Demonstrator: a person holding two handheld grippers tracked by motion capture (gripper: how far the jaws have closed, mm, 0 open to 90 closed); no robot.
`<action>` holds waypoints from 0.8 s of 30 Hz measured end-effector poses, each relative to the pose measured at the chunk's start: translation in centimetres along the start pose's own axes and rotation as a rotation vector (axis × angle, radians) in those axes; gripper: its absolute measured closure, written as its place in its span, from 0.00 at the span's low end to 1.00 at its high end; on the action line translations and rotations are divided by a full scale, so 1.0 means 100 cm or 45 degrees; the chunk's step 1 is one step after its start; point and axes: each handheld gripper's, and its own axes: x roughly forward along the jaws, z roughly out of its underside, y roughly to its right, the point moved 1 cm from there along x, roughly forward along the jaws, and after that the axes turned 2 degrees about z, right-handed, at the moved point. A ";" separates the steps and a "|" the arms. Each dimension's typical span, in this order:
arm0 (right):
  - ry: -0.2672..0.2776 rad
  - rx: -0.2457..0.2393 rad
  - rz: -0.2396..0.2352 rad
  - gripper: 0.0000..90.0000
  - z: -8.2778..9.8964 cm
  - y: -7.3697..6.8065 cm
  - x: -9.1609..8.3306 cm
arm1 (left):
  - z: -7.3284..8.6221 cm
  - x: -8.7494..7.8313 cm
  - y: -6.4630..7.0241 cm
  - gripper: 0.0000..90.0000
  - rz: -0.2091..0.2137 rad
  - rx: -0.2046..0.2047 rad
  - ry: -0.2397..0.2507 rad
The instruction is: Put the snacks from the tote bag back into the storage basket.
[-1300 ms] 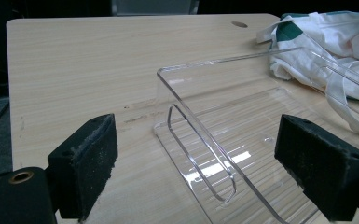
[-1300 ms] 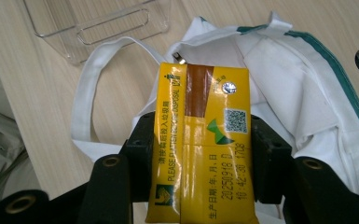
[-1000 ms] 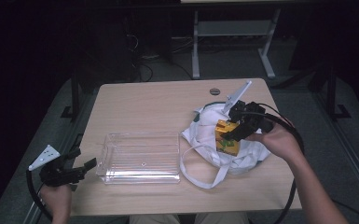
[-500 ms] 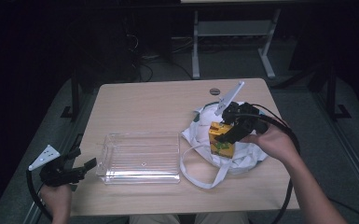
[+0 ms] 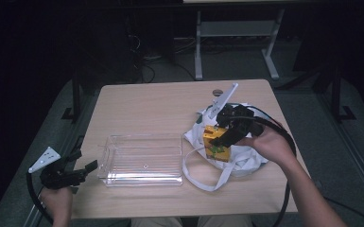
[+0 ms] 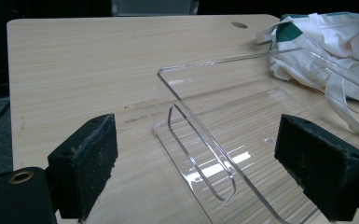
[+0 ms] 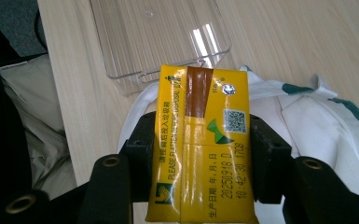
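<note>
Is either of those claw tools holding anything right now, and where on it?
The right gripper clamps a yellow drink carton by its two narrow sides, near one end, above the white bag. The left gripper is open and holds nothing.

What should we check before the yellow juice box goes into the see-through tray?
1. Right gripper shut on the yellow carton: ok.
2. Carton lifted out of the white bag: ok.
3. Clear tray has room inside: ok.
4. Left gripper open and outside the tray: ok.
5. Bag strap out of the carton's path: cannot tell.
</note>
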 end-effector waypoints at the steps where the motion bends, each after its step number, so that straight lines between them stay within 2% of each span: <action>1: 0.003 -0.008 -0.007 0.57 -0.003 -0.001 0.000 | 0.000 0.000 0.000 0.14 0.000 0.000 0.000; 7: 0.022 -0.031 -0.024 0.57 -0.010 -0.004 0.000 | 0.000 0.000 0.000 0.14 0.000 0.002 -0.002; 24: 0.018 -0.099 -0.061 0.57 -0.034 -0.018 0.009 | 0.000 -0.001 -0.001 0.14 -0.001 -0.002 0.000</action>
